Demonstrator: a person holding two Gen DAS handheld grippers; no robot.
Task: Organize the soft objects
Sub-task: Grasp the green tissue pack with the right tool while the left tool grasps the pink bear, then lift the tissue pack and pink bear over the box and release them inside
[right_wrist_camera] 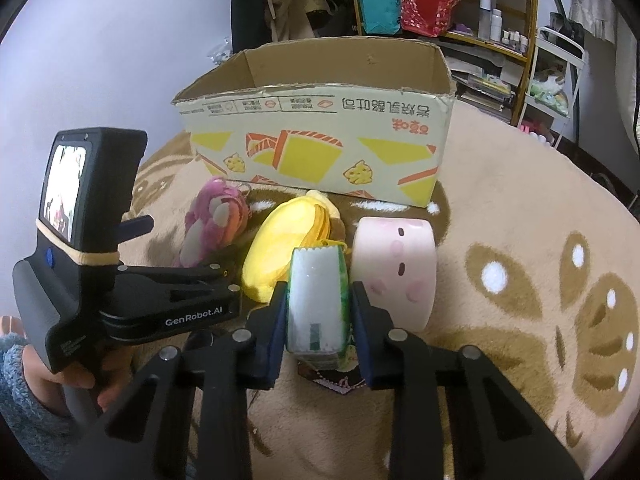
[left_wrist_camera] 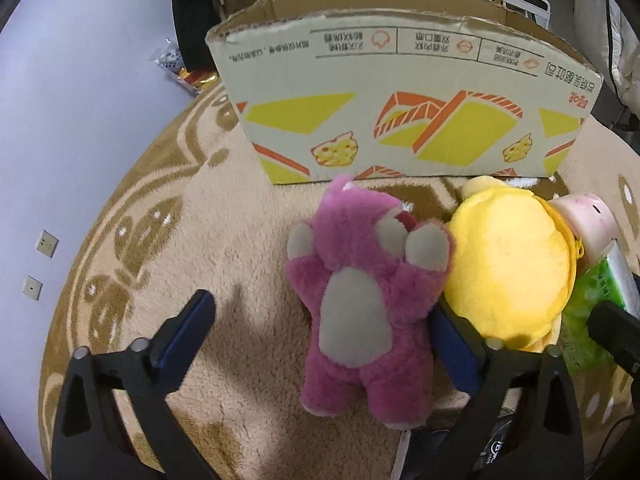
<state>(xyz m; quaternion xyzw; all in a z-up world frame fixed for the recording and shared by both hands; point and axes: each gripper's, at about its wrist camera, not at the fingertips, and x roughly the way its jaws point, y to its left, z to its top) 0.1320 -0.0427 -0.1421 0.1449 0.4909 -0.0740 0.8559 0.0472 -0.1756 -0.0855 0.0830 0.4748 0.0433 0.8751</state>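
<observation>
A purple plush bear (left_wrist_camera: 356, 304) lies on its back on the rug, between the wide-open fingers of my left gripper (left_wrist_camera: 320, 336); the right finger sits between the bear and a yellow plush (left_wrist_camera: 508, 264). In the right wrist view my right gripper (right_wrist_camera: 318, 312) is shut on a green tissue pack (right_wrist_camera: 316, 300). The bear (right_wrist_camera: 216, 220), the yellow plush (right_wrist_camera: 280, 248) and a pink-white plush (right_wrist_camera: 394, 268) lie just ahead of it. An open cardboard box (left_wrist_camera: 400, 112) stands behind the toys; it also shows in the right wrist view (right_wrist_camera: 320, 140).
A round beige and brown rug (right_wrist_camera: 520, 220) covers the floor. Shelves with bags and bottles (right_wrist_camera: 460, 12) stand behind the box. The left gripper's body (right_wrist_camera: 92, 240) is at the left of the right wrist view.
</observation>
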